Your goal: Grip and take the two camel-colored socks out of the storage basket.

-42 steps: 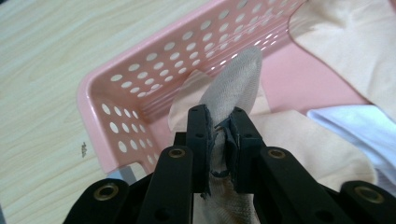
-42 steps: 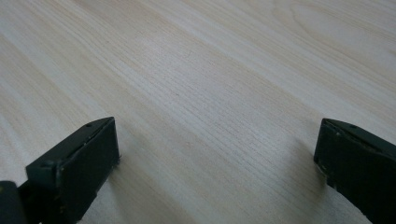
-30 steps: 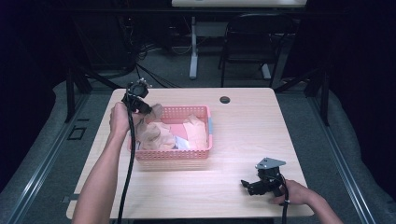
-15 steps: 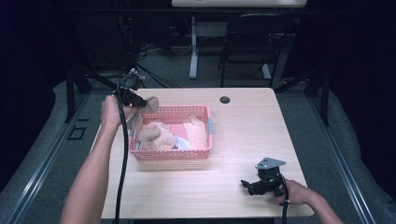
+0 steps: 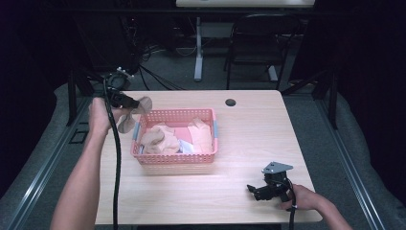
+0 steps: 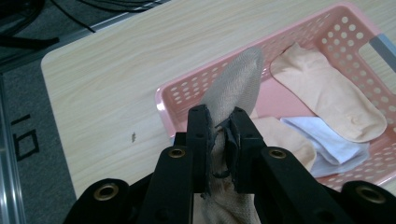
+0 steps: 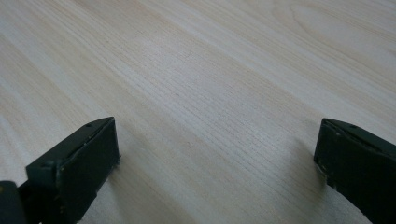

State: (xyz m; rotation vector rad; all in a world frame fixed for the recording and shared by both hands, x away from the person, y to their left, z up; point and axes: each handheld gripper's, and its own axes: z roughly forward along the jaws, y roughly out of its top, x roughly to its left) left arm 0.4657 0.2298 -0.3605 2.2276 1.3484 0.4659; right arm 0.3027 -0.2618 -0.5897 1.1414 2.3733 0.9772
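A light wooden table (image 5: pixel 239 191) stands in a dark room, with a pink basket (image 5: pixel 174 159) left of centre. The left gripper (image 5: pixel 125 100), clamped on a beige sock (image 5: pixel 133 114), has lifted it out of the basket and now holds it above the table's far left corner; more socks remain inside. This looks like unloading. The right gripper (image 5: pixel 258 190) rests near right, jaws wide apart, holding nothing.

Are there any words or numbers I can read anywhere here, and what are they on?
"61" or "19": dark marking on the grey floor beside the table, seen sideways in the left gripper view, so I cannot tell which way it reads.
No writing on the pink basket, the socks, or the left gripper.
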